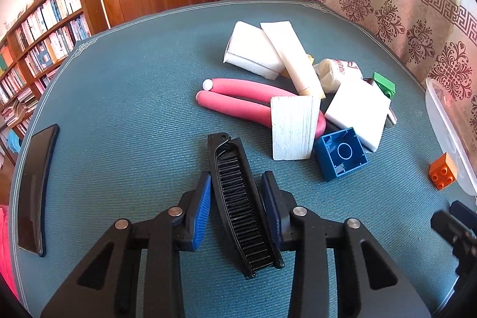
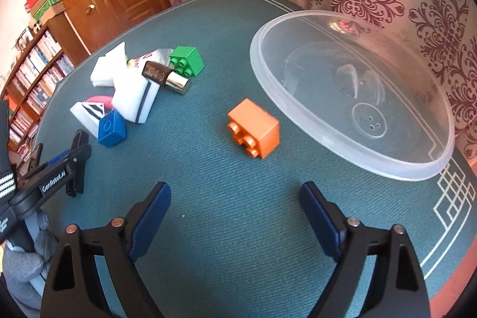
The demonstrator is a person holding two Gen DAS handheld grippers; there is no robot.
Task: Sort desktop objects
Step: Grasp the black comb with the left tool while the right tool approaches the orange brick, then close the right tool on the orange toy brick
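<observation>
A black folding comb (image 1: 238, 198) lies on the teal table mat between the blue pads of my left gripper (image 1: 237, 184); the jaws are close on both sides of it, with small gaps showing. My right gripper (image 2: 235, 192) is open and empty above the mat, with an orange brick (image 2: 255, 128) lying ahead of it beside a clear plastic bowl (image 2: 351, 97). A blue brick (image 1: 341, 152) lies just right of the comb. A green brick (image 2: 186, 60) sits in the pile behind.
A pile holds white foam blocks (image 1: 356, 112), a pink foam roller (image 1: 238, 100), a white tube (image 1: 293, 58), a wrapped packet (image 1: 340, 70) and a gold-and-brown tube (image 2: 167, 78). A black phone (image 1: 35, 189) lies at the left edge. Bookshelves, a door and curtains stand behind.
</observation>
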